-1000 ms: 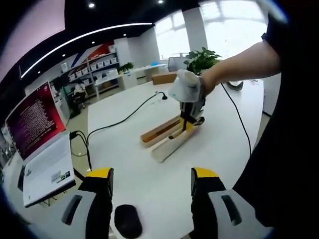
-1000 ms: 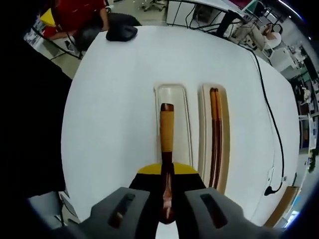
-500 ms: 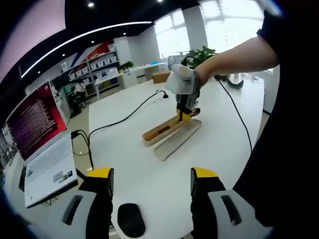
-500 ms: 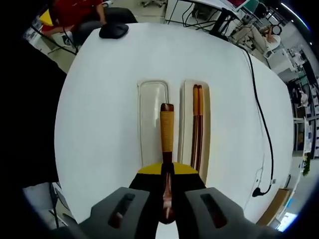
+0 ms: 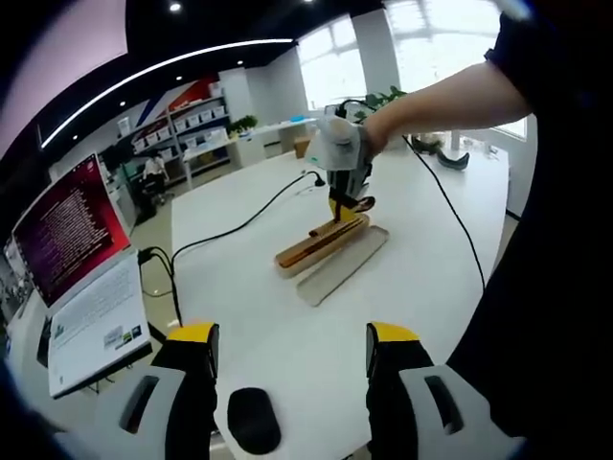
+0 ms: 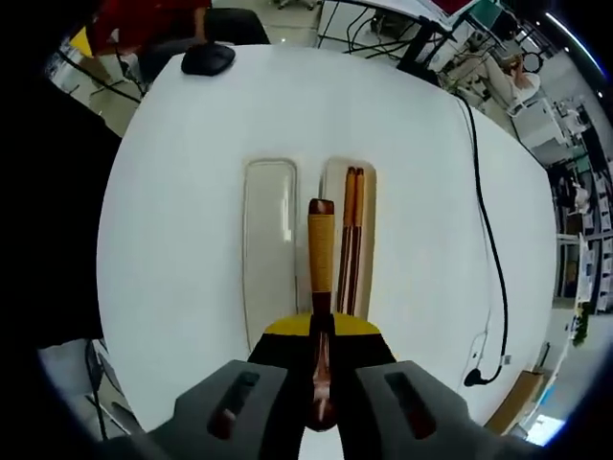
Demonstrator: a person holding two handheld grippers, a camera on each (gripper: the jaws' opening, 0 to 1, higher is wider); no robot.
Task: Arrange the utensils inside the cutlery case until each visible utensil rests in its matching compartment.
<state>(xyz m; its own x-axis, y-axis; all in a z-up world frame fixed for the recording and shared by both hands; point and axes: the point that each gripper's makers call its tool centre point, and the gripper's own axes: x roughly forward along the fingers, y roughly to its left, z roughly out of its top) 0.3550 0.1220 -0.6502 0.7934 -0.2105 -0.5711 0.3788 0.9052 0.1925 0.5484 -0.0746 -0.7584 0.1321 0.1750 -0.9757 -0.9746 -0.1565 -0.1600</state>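
Utensil (image 6: 321, 251), wooden-handled, now raised higher above the cutlery case (image 6: 268, 240) than half a second ago, hanging over the strip between its two halves; chopsticks (image 6: 351, 230) lie in the right half. Right gripper (image 6: 320, 369) pinches the utensil's lower end, arm outstretched over mid-table (image 6: 172, 192). Left gripper (image 5: 290, 353) spread wide near the table's edge, above a mouse (image 5: 253, 420).
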